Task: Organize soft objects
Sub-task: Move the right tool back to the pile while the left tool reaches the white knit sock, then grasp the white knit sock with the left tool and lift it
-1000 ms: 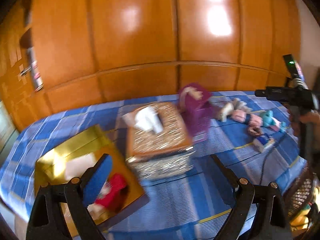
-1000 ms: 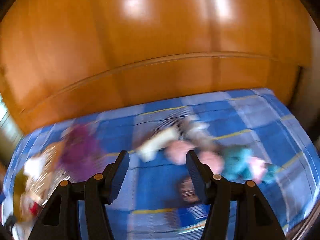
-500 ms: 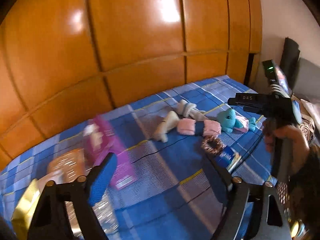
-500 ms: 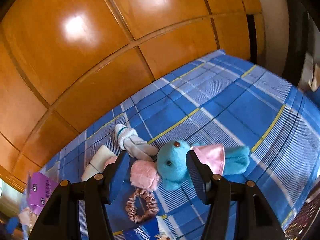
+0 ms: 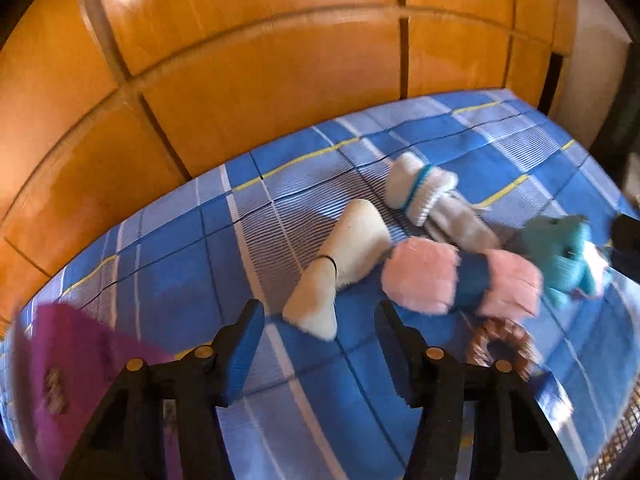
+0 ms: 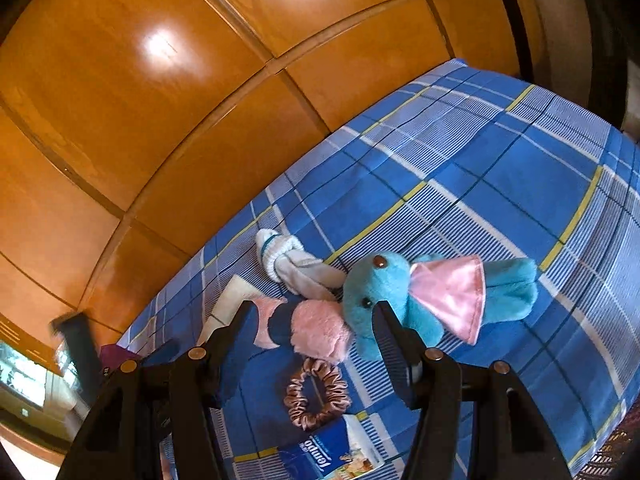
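Soft things lie on a blue plaid bed. In the left wrist view my open, empty left gripper (image 5: 318,324) hovers just short of a cream sock (image 5: 340,264). Beyond it lie a rolled white-grey sock (image 5: 428,196), pink fluffy earmuffs (image 5: 424,280), a brown scrunchie (image 5: 500,344) and a teal plush elephant (image 5: 560,252). In the right wrist view my open, empty right gripper (image 6: 312,324) hovers above the earmuffs (image 6: 316,330), with the elephant (image 6: 424,300) at its right finger, the scrunchie (image 6: 316,394) below and the rolled sock (image 6: 292,264) beyond.
A purple box (image 5: 76,364) lies at the left of the bed. A blue tissue packet (image 6: 332,454) lies near the front edge. Glossy wooden wardrobe doors (image 5: 280,60) stand behind the bed. A wicker basket corner (image 5: 616,444) shows at the lower right.
Both grippers have swung right and moved in closer to the pile of soft things. The gold box and the tissue box have left the left view. Both grippers stay open.
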Demonstrator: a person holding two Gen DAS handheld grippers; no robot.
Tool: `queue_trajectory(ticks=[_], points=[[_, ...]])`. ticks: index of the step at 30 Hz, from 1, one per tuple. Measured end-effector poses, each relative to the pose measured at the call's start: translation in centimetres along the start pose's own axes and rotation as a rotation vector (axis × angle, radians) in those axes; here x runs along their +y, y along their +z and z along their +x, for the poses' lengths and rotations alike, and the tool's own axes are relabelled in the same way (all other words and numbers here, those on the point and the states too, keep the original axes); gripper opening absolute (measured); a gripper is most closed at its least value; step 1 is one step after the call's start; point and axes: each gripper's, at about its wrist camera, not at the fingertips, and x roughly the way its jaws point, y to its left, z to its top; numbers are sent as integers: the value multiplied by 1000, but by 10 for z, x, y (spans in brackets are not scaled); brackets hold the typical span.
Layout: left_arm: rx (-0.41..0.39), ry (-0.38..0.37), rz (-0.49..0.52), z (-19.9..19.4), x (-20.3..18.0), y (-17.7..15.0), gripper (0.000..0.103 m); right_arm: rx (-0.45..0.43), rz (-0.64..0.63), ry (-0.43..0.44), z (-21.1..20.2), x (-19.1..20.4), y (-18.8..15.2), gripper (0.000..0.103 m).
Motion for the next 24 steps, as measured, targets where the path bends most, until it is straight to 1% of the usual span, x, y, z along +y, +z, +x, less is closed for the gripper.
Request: queue_trajectory(ticks=[3, 5, 7, 8, 9, 10, 11, 12, 14, 17, 19, 23, 24], points=[[14, 22, 14, 22, -1, 11, 59, 14, 1, 14, 2, 1, 0, 60], [28, 25, 20, 35, -1, 18, 62, 20, 2, 19, 4, 1, 0, 60], [39, 15, 7, 47, 1, 22, 62, 24, 8, 24, 5, 0, 0, 60], [57, -1, -2, 53, 2, 22, 59, 25, 12, 25, 5, -1, 0, 60], [96, -26, -17, 61, 3, 21, 39, 24, 13, 24, 5, -2, 1, 60], [112, -29, -24, 65, 3, 21, 32, 20, 13, 24, 5, -1, 0, 60], [102, -26, -31, 63, 3, 19, 30, 17, 9, 24, 4, -1, 0, 60], [99, -30, -35, 62, 4, 18, 25, 15, 5, 23, 4, -1, 1, 60], [102, -35, -61, 59, 7, 18, 22, 16, -9, 16, 5, 2, 0, 60], [103, -72, -162, 51, 20, 25, 22, 29, -30, 8, 8, 5, -2, 60], [89, -94, -217, 42, 27, 34, 22, 31, -41, 2, 9, 7, -3, 60], [57, -101, -308, 17, 40, 57, 22, 43, -48, -11, 12, 7, -4, 60], [41, -90, -336, 7, 46, 65, 22, 45, -48, -12, 12, 6, -4, 60]])
